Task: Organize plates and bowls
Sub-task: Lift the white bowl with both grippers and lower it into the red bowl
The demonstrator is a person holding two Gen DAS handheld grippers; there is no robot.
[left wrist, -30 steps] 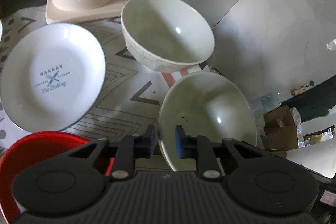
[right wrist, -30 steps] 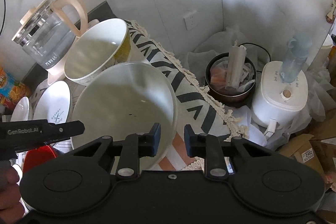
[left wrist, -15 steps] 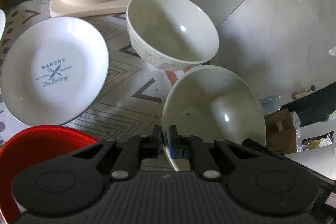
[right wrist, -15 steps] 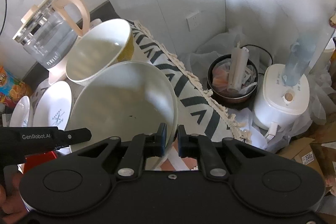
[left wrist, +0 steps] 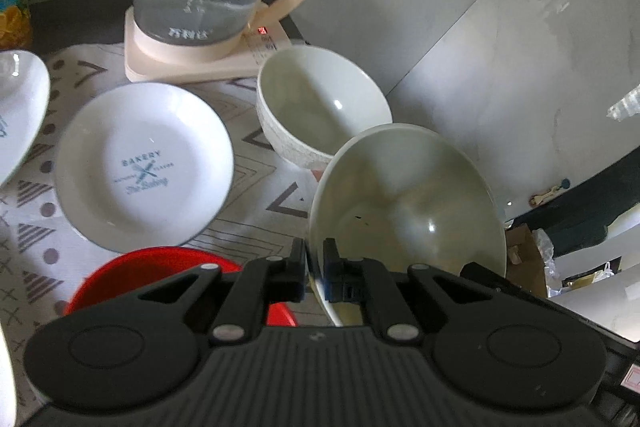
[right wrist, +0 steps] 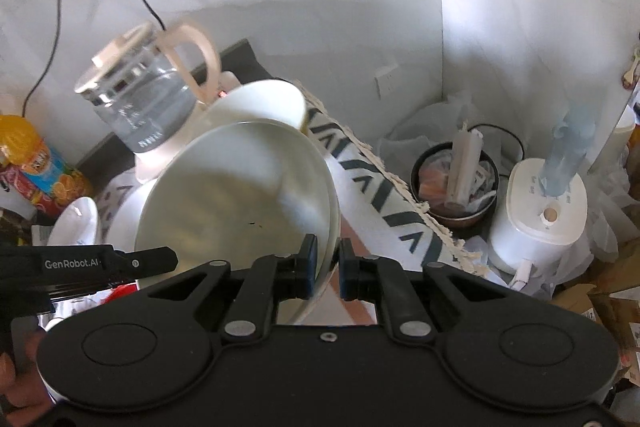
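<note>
Two grippers, left gripper (left wrist: 315,269) and right gripper (right wrist: 328,267), fingers clenched on opposite rims of large bowl (left wrist: 404,203). Advice: lift level, both grips equal; textured bowl (left wrist: 320,115) beyond fingers suits nesting.

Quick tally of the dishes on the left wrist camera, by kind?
Pale bowls: 2, the held bowl and the textured bowl.
White plates: 2, the BAKERY plate and a partial plate.
Red bowl: 1.
Total: 5.

walls (right wrist: 360,7) — pale marble panels | light — bright patches, right side
</note>
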